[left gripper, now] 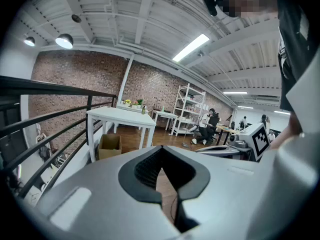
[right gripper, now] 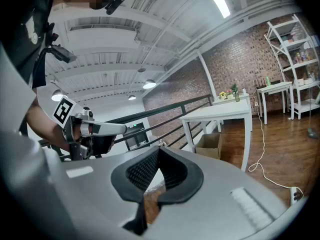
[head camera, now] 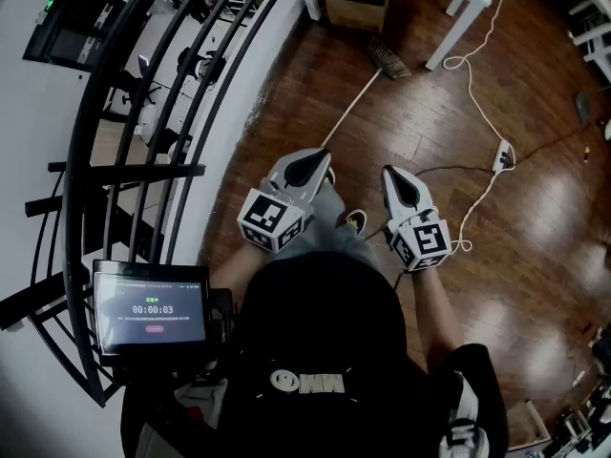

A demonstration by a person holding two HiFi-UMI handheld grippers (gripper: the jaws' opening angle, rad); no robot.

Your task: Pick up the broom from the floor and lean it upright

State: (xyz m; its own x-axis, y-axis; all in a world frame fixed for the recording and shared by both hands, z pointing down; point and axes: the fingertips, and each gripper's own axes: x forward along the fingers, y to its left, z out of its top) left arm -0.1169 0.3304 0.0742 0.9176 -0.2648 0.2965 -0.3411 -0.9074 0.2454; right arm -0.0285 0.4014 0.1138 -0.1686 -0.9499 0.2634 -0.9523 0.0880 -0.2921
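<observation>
Both the left gripper (head camera: pixel 315 165) and right gripper (head camera: pixel 396 181) are clenched, empty. Risk: unopened jaws would shove the far broom (head camera: pixel 358 98) toward the power strip (head camera: pixel 503 155) at right.

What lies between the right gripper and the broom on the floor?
Only bare wooden floor, seen in the head view. The broom lies ahead of the right gripper, which is shut and empty.
</observation>
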